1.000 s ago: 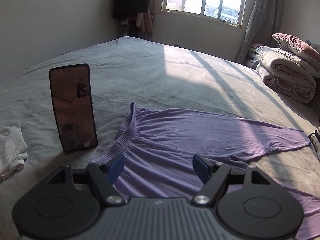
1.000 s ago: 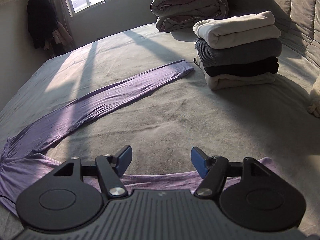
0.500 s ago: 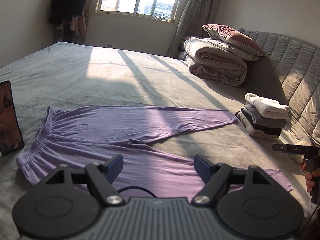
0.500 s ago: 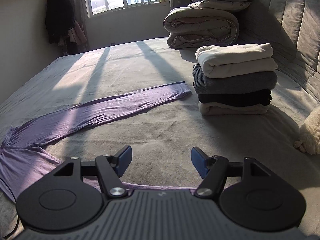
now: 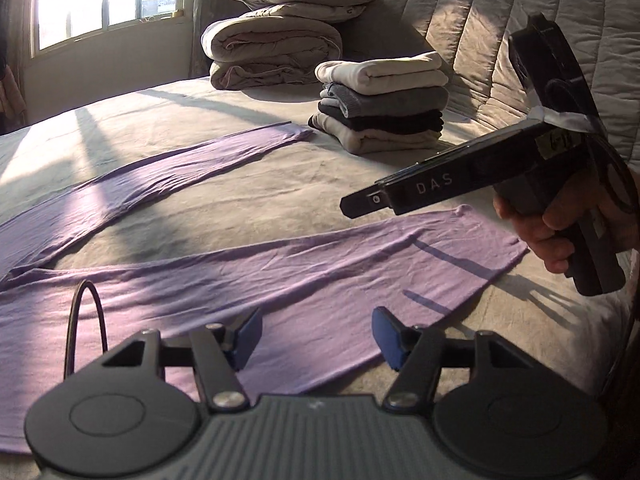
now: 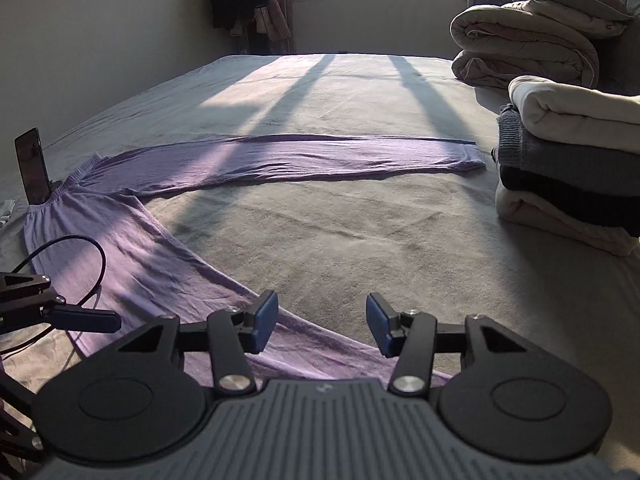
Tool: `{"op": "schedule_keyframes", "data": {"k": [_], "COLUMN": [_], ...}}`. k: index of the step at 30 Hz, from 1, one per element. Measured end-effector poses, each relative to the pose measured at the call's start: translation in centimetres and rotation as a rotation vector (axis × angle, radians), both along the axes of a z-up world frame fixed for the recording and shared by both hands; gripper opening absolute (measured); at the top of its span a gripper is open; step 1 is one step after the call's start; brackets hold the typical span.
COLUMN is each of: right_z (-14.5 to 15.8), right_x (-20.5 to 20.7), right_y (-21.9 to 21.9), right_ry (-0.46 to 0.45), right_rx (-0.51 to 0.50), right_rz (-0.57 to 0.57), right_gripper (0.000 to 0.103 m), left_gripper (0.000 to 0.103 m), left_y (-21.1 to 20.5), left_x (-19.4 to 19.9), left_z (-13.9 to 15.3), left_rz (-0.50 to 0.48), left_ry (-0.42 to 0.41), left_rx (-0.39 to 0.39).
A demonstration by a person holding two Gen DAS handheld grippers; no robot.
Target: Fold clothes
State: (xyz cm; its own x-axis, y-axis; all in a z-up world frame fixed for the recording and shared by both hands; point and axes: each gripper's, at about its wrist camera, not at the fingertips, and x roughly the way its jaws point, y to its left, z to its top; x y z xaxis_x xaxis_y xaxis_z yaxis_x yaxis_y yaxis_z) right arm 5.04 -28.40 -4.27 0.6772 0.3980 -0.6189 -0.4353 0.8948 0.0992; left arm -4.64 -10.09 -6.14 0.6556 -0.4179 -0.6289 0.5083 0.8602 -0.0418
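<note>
Left gripper [image 5: 316, 334]: jaws released, blue pads spread wide, nothing between them. It hovers low over the near leg of the pair of thin lilac knit trousers [image 5: 304, 272], which lies flat on the grey bed sheet [image 5: 280, 196]. The lilac fabric runs beneath and ahead of both pads and passes out to the left of the jaws. The cuff of that leg ends ahead and to the right of the jaws, below the right gripper's body, held in a person's hand [image 5: 552, 232].

Right gripper [image 6: 322, 326]: jaws likewise released, pads well apart, empty. The same leg's edge crosses under the left pad and continues beneath the gripper body; bare sheet lies between and ahead of the pads. The second leg stretches across the bed well ahead of the jaws, its cuff ending ahead and to the right, just beside the stack of folded garments in cream, grey and black [image 6: 572, 160]. The elastic waistband sits far ahead and to the left of these jaws, next to an upright dark phone [image 6: 34, 166].

A black cable [image 6: 80, 264] loops over the lilac fabric to the left of the right jaws, close to one pad of the left gripper seen at the frame edge.

Rolled beige quilts with a maroon pillow on top [image 5: 276, 48] rest beyond the folded stack, against the quilted grey headboard [image 5: 480, 32]. Window light falls in bars across the sheet and both legs
</note>
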Motion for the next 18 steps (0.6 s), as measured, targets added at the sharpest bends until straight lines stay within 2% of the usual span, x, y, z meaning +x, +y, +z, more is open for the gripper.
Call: {"op": "schedule_keyframes", "data": {"k": [3, 5, 7, 8, 9, 14, 18], "right_z": [-0.8, -1.4, -2.1, -2.5, -2.8, -2.7, -2.1], "right_x": [0.8, 1.2, 1.5, 1.7, 1.9, 2.0, 1.8], "right_y": [1.2, 1.8, 2.5, 2.8, 3.1, 3.3, 3.1], "right_ry": [0.013, 0.024, 0.031, 0.034, 0.037, 0.019, 0.000], "right_rx": [-0.007, -0.029, -0.063, -0.080, -0.096, -0.082, -0.040], "right_rz": [0.045, 0.059, 0.068, 0.072, 0.075, 0.000, -0.030], "right_gripper": [0.044, 0.030, 0.022, 0.009, 0.001, 0.000, 0.007], "left_gripper": [0.052, 0.052, 0.050, 0.049, 0.049, 0.045, 0.046], "left_y": [-0.6, -0.7, -0.7, -0.7, -0.7, -0.5, 2.2], "left_x": [0.4, 0.2, 0.0, 0.0, -0.1, -1.2, -4.2], "left_z": [-1.1, -1.3, -1.4, -1.4, -1.4, -0.5, 3.0], "left_rz": [-0.015, -0.018, -0.021, -0.022, -0.022, -0.033, -0.014], "left_ry": [0.052, 0.059, 0.076, 0.086, 0.095, 0.118, 0.047], "left_rx": [0.018, 0.023, 0.021, 0.019, 0.020, 0.041, -0.047]}}
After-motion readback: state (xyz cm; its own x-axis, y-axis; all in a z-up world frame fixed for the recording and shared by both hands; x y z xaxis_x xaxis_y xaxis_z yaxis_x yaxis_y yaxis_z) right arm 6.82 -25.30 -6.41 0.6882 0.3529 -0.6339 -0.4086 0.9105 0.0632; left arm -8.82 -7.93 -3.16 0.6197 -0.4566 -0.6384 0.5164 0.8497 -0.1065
